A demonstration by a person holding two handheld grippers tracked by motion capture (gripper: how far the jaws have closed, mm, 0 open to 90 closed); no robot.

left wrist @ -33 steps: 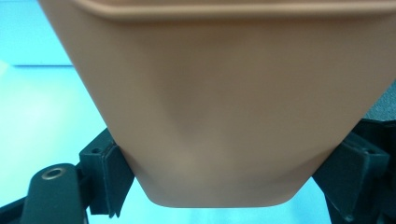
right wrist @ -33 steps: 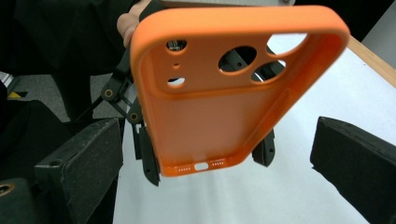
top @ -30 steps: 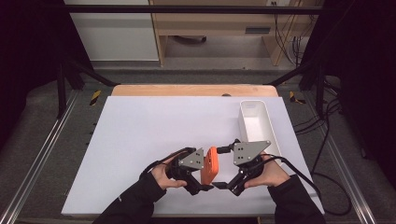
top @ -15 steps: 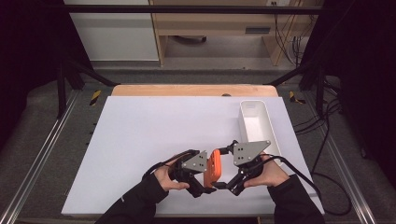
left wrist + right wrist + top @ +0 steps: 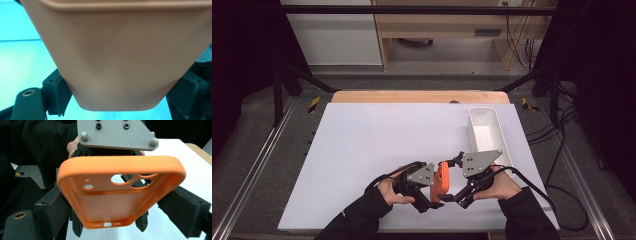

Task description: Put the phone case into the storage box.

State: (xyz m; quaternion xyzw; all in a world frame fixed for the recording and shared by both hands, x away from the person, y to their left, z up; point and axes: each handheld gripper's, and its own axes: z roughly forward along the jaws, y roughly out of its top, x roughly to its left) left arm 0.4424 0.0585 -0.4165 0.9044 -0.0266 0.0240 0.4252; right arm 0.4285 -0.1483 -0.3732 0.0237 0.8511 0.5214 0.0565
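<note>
high view showed the orange phone case [image 5: 442, 181] held above the white table [image 5: 362, 150] between both grippers, left gripper view its jaws clamping the case's back, right gripper view jaws just closing onto its light, soft, bendy side rims.

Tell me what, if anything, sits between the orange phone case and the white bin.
Nothing visible blocks it. The orange phone case is held off the table between the left gripper and right gripper; only bare white table lies toward the white bin.
</note>
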